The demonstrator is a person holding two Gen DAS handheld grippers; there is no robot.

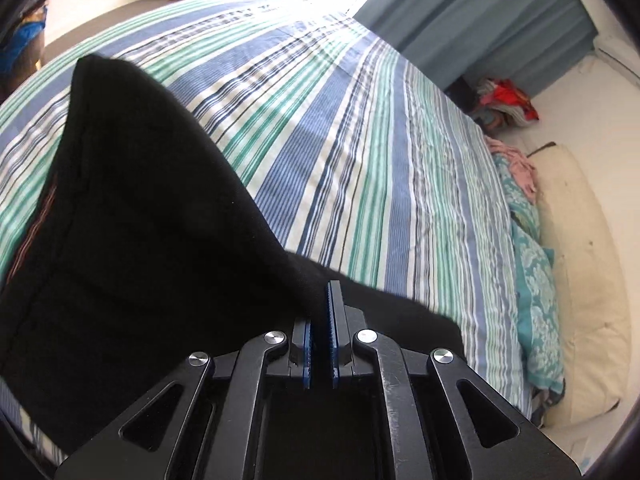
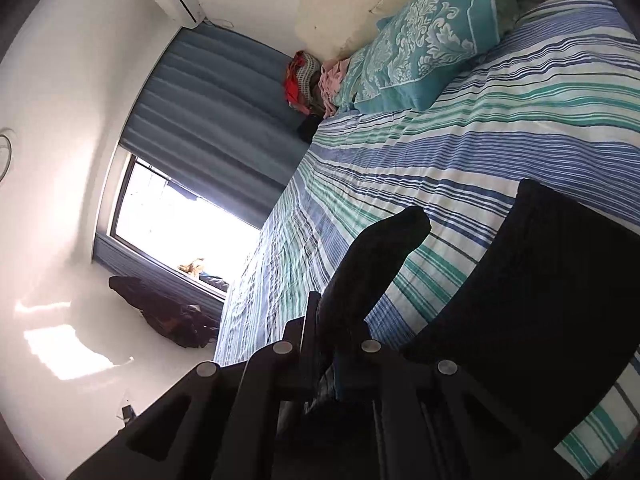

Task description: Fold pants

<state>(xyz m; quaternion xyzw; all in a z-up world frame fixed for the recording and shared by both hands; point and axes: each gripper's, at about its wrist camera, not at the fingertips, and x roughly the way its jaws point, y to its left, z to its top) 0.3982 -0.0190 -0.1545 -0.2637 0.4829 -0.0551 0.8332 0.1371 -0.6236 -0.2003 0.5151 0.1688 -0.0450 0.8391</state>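
Note:
The black pants (image 1: pixel 132 240) hang lifted above the striped bed (image 1: pixel 360 152), filling the left half of the left wrist view. My left gripper (image 1: pixel 322 304) is shut on an edge of the pants, with dark cloth between its blue pads (image 1: pixel 331 320). In the right wrist view the pants (image 2: pixel 520 300) drape at the right, and a bunched part of them sticks up from my right gripper (image 2: pixel 332 320), which is shut on the cloth. Its fingertips are hidden by the fabric.
Teal patterned pillows (image 2: pixel 420 44) and a cream headboard cushion (image 1: pixel 580 280) lie at the head of the bed. A pile of red and pink clothes (image 2: pixel 308 80) sits in the corner by the blue curtain (image 2: pixel 208 120). A bright window (image 2: pixel 168 216) and dark clothes (image 2: pixel 168 312) lie beyond.

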